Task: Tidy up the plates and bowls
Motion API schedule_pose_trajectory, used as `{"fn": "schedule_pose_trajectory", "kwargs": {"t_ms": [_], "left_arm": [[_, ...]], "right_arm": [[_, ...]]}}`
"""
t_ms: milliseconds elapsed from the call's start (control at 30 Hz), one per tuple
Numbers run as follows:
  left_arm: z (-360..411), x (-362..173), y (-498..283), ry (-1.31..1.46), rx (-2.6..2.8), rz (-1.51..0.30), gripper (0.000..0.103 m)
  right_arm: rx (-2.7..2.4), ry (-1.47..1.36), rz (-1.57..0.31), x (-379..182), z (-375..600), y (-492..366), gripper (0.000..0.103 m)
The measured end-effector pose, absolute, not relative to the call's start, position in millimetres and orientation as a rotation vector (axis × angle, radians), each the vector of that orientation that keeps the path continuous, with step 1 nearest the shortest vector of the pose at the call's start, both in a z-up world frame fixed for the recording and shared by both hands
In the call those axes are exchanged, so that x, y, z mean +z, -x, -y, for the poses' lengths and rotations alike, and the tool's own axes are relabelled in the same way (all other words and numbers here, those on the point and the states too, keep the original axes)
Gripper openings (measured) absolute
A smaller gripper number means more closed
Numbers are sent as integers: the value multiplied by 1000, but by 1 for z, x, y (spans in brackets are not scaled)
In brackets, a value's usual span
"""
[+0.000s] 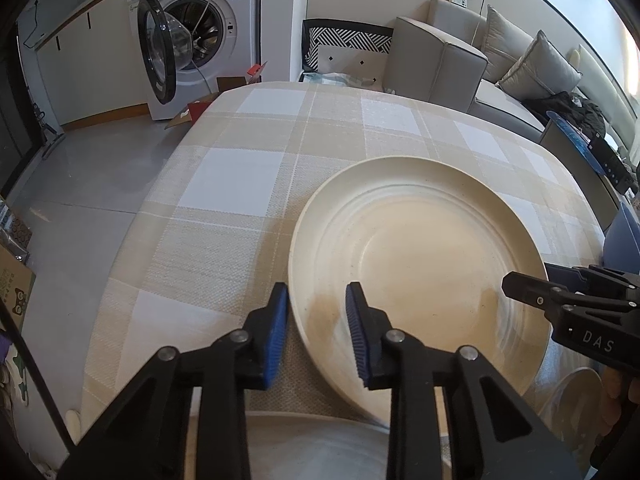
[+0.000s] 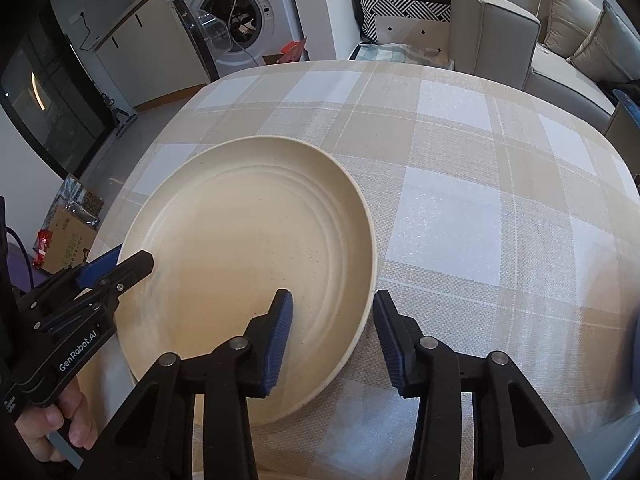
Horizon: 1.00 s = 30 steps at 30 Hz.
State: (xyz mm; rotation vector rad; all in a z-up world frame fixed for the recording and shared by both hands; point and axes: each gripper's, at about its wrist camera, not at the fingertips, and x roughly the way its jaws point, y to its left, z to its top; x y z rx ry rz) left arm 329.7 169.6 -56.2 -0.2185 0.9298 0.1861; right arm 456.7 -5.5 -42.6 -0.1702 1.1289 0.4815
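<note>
- Where the checked beige-and-white tablecloth covers the table, one large cream plate with ringed steps inside lies toward the near edge, between the two grippers.
- Left gripper: fingers straddle the plate's left rim, one blue pad against the outer wall, the other over the inner slope. From the right wrist view the two fingers sit tight above and below the rim, so I read it as clamped on the plate.
- Right gripper: fingers straddle the plate's right rim. The outer pad is just beside the rim; the inner pad stands over the plate's inner rings. I cannot tell whether the pads press on the rim.
- Both grippers point steeply down at the table.
- Left hand is wrapped round the left gripper's handle, seen at the lower left of the right wrist view.
- The plate's near edge overlaps a pale grey dish at the bottom of the left wrist view; whether they touch is unclear.
- A second pale dish shows partly below the right gripper; a blue bowl sits at the far right edge, mostly cut off.
- Background: washing machine with its door swung open, grey sofa with cushions beyond the table.
</note>
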Motion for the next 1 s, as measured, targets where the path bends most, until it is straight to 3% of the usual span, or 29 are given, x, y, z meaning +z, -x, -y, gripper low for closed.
{"fn": "schedule_pose_trajectory", "kwargs": {"t_ms": [433, 1000], "left_arm": [[-171, -56, -329, 226, 192, -919, 18], [-165, -39, -321, 208, 192, -871, 18]], "right_arm": [[462, 162, -1129, -44, 8, -455, 23], [454, 165, -1063, -27, 13, -447, 22]]}}
